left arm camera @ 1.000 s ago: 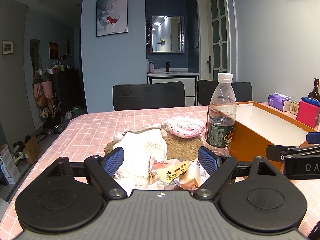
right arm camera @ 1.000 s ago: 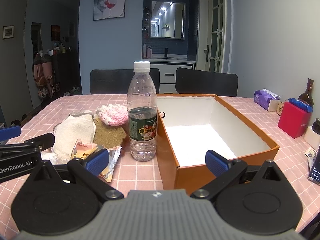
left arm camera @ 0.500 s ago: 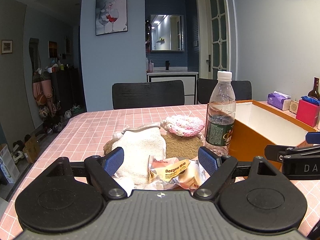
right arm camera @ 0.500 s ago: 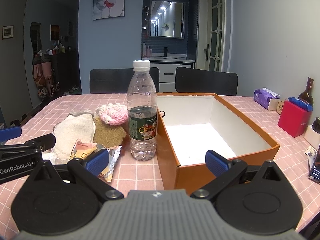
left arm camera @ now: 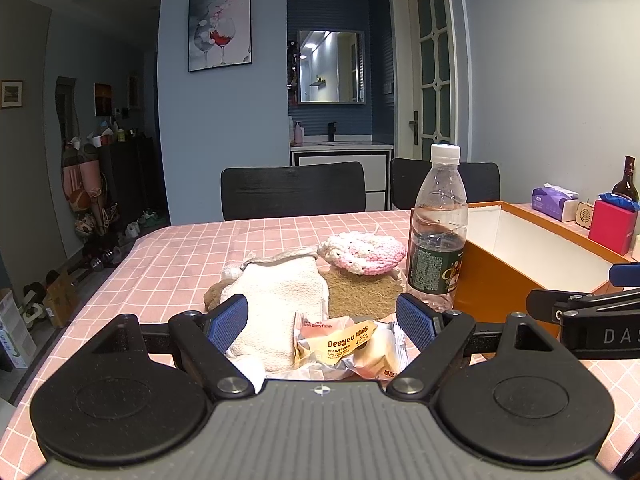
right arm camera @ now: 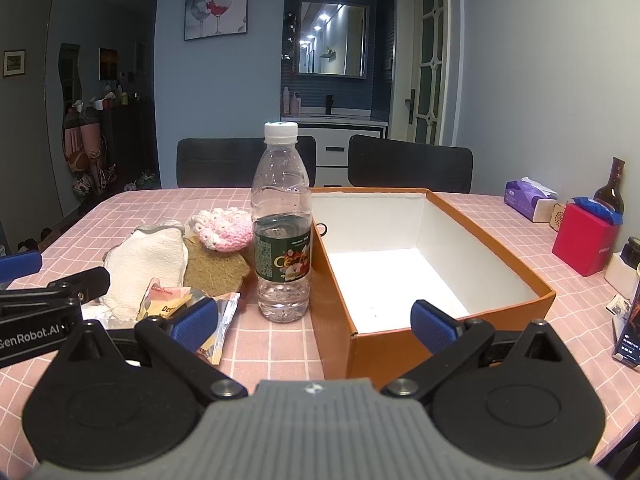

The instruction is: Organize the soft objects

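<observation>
A white towel, a brown fibre pad and a pink-and-white crocheted piece lie together on the pink checked table. A snack packet lies in front of them, between the fingers of my open left gripper. An open orange box with a white inside stands to the right. My right gripper is open and empty, over the box's near left corner. The towel, the pad and the crocheted piece also show in the right wrist view.
A clear water bottle stands upright between the soft things and the box. A red box, a tissue pack and a dark bottle sit at the right edge. Two black chairs stand behind the table.
Both grippers have drifted very slightly; the views are almost the same. Nothing was taken hold of or let go.
</observation>
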Motion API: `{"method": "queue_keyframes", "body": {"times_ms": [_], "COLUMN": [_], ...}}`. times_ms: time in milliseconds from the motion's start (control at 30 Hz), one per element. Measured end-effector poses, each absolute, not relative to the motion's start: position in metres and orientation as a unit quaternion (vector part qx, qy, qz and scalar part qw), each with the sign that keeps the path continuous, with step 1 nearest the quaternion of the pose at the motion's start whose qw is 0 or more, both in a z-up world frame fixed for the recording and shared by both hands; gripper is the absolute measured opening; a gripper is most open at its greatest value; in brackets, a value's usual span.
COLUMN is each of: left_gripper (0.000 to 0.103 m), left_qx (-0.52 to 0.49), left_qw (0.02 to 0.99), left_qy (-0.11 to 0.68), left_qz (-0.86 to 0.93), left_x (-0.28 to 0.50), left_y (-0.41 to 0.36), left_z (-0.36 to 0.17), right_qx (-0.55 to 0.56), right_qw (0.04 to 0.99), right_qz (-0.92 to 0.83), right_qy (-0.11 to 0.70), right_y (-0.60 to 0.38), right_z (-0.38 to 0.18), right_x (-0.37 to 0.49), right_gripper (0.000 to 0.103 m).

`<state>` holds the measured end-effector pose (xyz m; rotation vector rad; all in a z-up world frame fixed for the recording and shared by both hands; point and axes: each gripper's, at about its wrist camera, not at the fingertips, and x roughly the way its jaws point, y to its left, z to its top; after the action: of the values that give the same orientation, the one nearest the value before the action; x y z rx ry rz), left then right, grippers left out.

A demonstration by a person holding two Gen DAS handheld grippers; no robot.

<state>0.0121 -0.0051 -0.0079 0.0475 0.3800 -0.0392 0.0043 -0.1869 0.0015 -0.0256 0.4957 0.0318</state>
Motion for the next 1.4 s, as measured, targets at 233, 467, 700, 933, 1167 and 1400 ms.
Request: {"method": "queue_keyframes", "body": {"times_ms": [233, 467, 700, 933, 1167, 1400], "left_gripper": [0.098, 0.098, 0.098, 0.098, 0.093, 0.072], "left_qx": [0.024, 0.026, 0.026, 0.023, -0.007, 0.017], "left_qw": [0.982, 0.982, 0.981, 0.981, 0.975, 0.966], "left_qy": [0.189, 0.188, 0.189, 0.193, 0.218, 0.245], "left_qz": [-0.020, -0.024, -0.024, -0.031, -0.053, -0.081], "left_x": [0.012, 0.012, 0.012, 0.012, 0.011, 0.012], "left_y": [-0.006, -0.010, -0.011, -0.010, 0.004, 0.018], "left_z": [-0.008, -0.007, -0.006, -0.007, -0.012, -0.024], "right_qx": [-0.013, -0.012, -0.011, -0.007, -0.020, -0.044], "right_qw": [0.970, 0.970, 0.970, 0.970, 0.974, 0.968], "right_qz": [0.015, 0.013, 0.014, 0.015, 0.063, 0.133], "right_qy": [0.244, 0.244, 0.244, 0.243, 0.217, 0.207], "right_y": [-0.188, -0.188, -0.188, -0.187, -0.177, -0.155], "right_z": [0.002, 0.001, 0.001, 0.001, -0.002, -0.009], "right_x": [0.004, 0.005, 0.005, 0.004, 0.000, 0.008], "right_gripper": [0.100, 0.100, 0.100, 0.100, 0.100, 0.087]}}
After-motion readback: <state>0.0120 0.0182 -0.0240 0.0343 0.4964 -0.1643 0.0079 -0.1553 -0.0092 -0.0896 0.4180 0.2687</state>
